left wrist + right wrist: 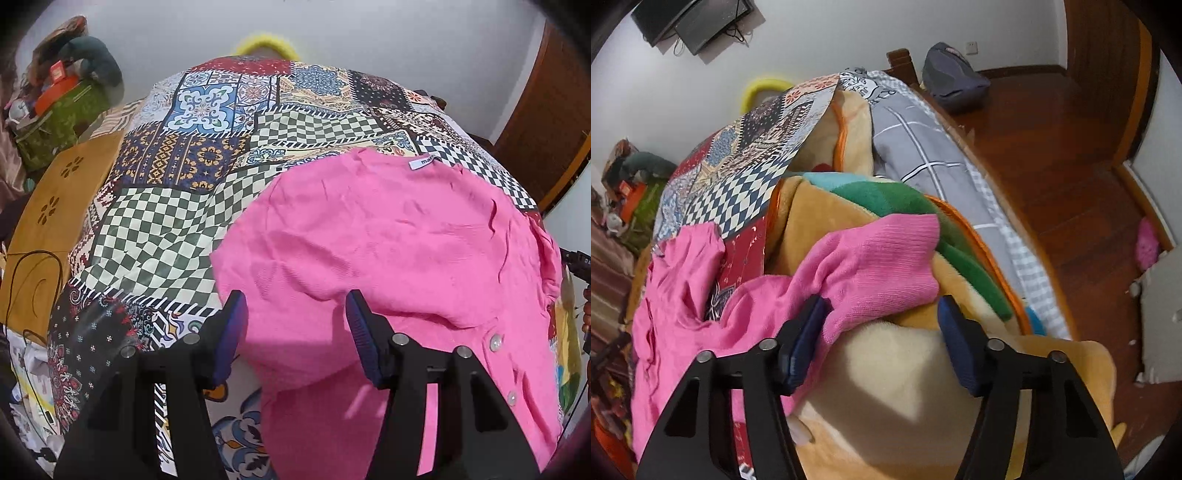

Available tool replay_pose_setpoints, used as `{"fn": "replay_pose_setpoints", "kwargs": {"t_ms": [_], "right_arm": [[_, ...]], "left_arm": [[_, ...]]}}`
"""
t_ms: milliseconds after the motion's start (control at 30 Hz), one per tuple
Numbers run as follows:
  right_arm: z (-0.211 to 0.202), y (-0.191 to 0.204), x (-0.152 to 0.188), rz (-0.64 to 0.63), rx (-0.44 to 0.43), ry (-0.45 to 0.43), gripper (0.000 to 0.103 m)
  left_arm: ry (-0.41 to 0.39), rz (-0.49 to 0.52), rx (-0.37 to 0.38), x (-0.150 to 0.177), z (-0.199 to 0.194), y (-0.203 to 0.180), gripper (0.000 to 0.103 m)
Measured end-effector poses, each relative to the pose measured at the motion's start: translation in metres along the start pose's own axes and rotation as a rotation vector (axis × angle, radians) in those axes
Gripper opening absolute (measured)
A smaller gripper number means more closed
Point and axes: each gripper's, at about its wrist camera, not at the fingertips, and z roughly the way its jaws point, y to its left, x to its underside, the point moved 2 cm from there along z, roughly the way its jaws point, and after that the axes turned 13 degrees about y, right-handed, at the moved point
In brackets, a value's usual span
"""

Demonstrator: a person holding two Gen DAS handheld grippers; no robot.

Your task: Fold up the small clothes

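Left wrist view — both grippers' fingers [236, 325] spread wide over the pink cardigan [388, 240], gripping nothing.

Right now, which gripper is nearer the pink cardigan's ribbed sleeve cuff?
Right. The right gripper has the ribbed sleeve cuff at its open jaws; the left gripper hovers over the cardigan's body.

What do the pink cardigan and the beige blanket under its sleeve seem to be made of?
Pink cardigan: likely a fine knit, matte; the sleeve cuff shows ribbing. Beige blanket: probably plush fleece, with a soft, fuzzy nap.
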Motion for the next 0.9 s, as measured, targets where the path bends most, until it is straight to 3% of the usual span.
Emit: {"fn": "replay_pose_setpoints", "kwargs": {"t_ms": [67, 133, 167, 200, 433, 633, 767, 900], "right_arm": [[0.002, 0.001, 0.002, -0.007, -0.013, 0.001, 0.042], [0.001, 0.004, 0.002, -0.033, -0.017, -0.004, 0.027], [0.0, 0.005, 0.001, -0.042, -0.022, -0.004, 0.008], [-0.001, 0.008, 0.001, -0.053, -0.04, -0.002, 0.006], [-0.05, 0.048, 0.001, -0.155, 0.026, -0.161, 0.006], [-0.097, 0.125, -0.001, -0.329, 0.012, -0.256, 0.006], [-0.092, 0.184, 0.007, -0.463, -0.014, -0.25, 0.006], [-0.055, 0.239, 0.027, -0.59, -0.063, -0.167, 0.006]], "left_arm": [[0.001, -0.008, 0.01, -0.001, -0.001, -0.002, 0.056], [-0.003, -0.017, 0.018, 0.0, -0.003, -0.004, 0.056], [-0.004, -0.02, 0.022, 0.0, -0.004, -0.005, 0.056], [-0.006, -0.023, 0.026, 0.0, -0.006, -0.006, 0.056], [-0.04, -0.018, 0.025, 0.012, -0.026, -0.007, 0.056], [-0.068, -0.023, 0.028, 0.022, -0.042, 0.002, 0.056], [-0.088, -0.02, 0.027, 0.03, -0.052, 0.008, 0.056], [-0.095, -0.012, 0.007, 0.037, -0.06, 0.014, 0.056]]}}
